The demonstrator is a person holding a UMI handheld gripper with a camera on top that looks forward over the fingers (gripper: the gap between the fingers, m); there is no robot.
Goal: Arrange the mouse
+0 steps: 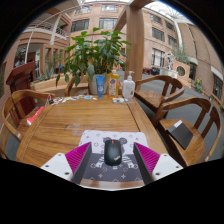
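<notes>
While the tool [112, 158] stands wide with the mouse [112, 151] resting between its pads on a patterned mat [112, 140] on the wooden table [70, 120], unpressed, the arranging looks either barely begun or just finished.

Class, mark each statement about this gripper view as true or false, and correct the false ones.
1. The mouse lies on a patterned mouse mat. True.
2. The tongs are clamped on the mouse. False: they are open, and the mouse rests on the mat between the fingers with a gap on each side.
3. A potted plant stands at the far end of the wooden table. True.
4. The mouse is white. False: it is dark grey to black.
5. A white pump bottle stands near the plant. True.
</notes>
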